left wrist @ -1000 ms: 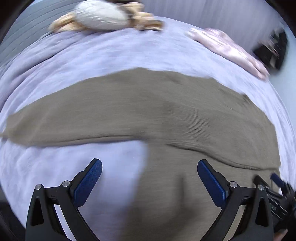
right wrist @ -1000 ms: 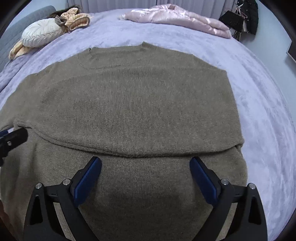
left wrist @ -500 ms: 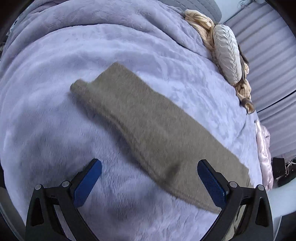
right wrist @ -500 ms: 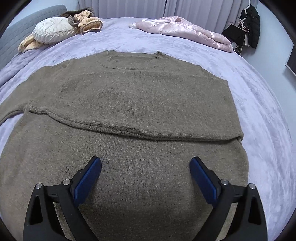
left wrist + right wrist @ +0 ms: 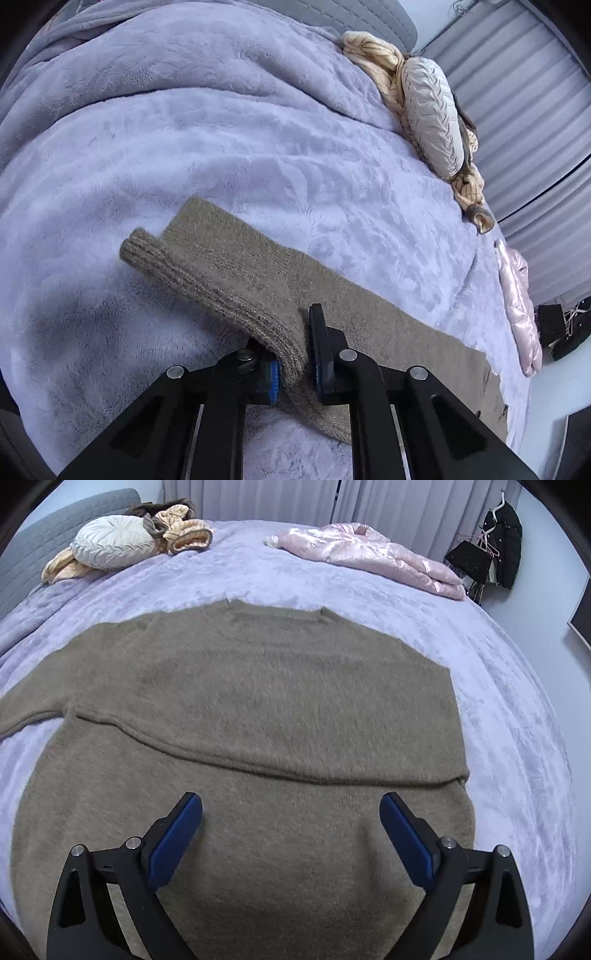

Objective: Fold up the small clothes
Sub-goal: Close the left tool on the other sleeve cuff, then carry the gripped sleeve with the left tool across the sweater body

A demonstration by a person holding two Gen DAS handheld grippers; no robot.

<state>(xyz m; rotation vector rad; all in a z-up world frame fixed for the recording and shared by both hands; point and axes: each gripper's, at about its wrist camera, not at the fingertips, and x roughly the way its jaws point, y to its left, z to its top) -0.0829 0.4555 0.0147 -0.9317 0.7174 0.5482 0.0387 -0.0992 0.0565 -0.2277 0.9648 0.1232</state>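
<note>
A brown knit sweater (image 5: 266, 709) lies flat on the lavender bedspread (image 5: 517, 709), one sleeve folded across its body. Its other sleeve (image 5: 236, 266) stretches out to the side in the left wrist view. My left gripper (image 5: 293, 354) is shut on that sleeve near the ribbed cuff (image 5: 147, 254), with the knit pinched between the blue pads and the cuff end lifted and curled. My right gripper (image 5: 291, 834) is open and empty, just above the sweater's lower body.
A round cream cushion (image 5: 110, 546) and tan knitted clothes (image 5: 184, 533) lie at the bed's far left by the grey headboard (image 5: 44, 542). A pink puffer jacket (image 5: 373, 557) lies at the far right. Dark clothes (image 5: 495, 554) hang beside the curtains.
My left gripper swung from the sweater's body out to the loose sleeve, then closed on it near the cuff. The right gripper drew back slightly and stayed open.
</note>
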